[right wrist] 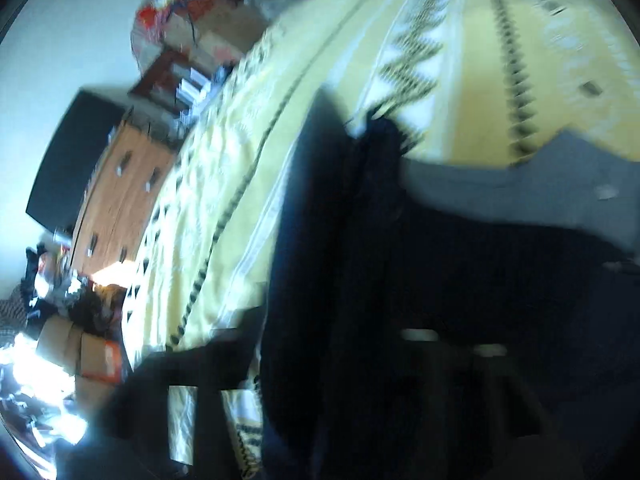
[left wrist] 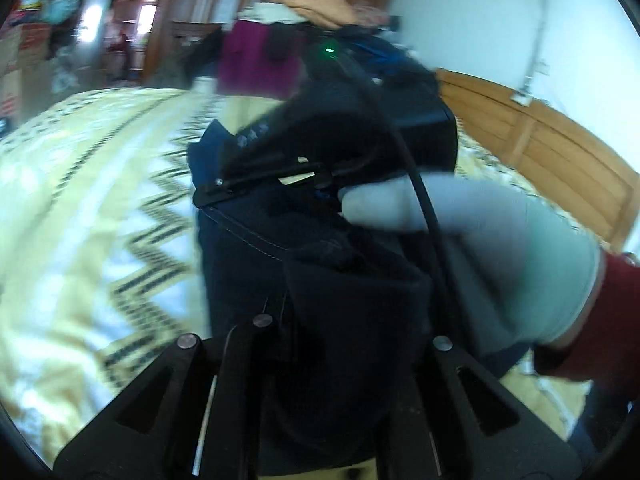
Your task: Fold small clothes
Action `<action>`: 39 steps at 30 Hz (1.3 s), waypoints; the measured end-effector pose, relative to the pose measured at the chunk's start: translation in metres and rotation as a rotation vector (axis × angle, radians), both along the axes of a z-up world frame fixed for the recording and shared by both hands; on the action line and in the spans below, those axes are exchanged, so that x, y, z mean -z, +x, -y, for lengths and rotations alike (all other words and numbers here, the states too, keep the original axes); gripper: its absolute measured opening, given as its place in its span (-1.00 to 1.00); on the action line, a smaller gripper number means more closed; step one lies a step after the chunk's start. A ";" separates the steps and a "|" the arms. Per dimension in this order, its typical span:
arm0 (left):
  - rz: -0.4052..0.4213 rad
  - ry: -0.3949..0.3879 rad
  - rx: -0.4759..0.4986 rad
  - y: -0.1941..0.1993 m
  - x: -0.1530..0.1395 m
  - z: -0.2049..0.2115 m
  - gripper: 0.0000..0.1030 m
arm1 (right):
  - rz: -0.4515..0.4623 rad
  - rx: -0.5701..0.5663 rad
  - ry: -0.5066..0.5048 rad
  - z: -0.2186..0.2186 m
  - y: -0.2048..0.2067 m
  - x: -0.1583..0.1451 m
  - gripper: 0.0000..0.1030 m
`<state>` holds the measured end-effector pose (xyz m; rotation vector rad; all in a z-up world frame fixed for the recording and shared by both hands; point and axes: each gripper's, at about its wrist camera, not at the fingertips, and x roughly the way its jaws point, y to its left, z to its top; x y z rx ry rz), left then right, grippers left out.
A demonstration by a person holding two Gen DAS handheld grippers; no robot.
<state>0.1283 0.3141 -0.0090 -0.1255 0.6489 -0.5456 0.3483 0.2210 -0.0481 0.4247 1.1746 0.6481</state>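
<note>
Nearest the left wrist camera, the left gripper (left wrist: 340, 320) has its fingers closed on a bunched fold of the dark navy garment (left wrist: 256, 232); cloth fills the gap between them and drapes forward over the fingertips. The garment is held partly raised above the patterned bedspread (left wrist: 100, 200), its stitched hem running slantwise across the front.

Just beyond, the right gripper (left wrist: 320, 164) sits at the garment's far edge, worked by a gloved hand (left wrist: 500, 240) with a dark red sleeve (left wrist: 600, 320) behind it. In the right wrist view the picture is badly blurred. Dark cloth covers the jaw region, and whether the right fingers clamp the fabric or merely lie against it cannot be told.

Judgement on handling: the piece is soft, light and limp, with no stiffness of its own, so it sags from any single grip. The hem and seams look the firmest places to take hold. Corners held well apart should keep an edge taut. Slipping seems unlikely; bunching is the main risk.

Farthest off stand a wooden headboard (left wrist: 540, 140) and heaped clothes (left wrist: 304, 4).
</note>
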 end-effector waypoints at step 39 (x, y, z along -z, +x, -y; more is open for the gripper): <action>-0.093 0.212 0.291 -0.123 0.005 0.067 0.20 | -0.209 0.324 0.180 0.381 -0.195 0.053 0.00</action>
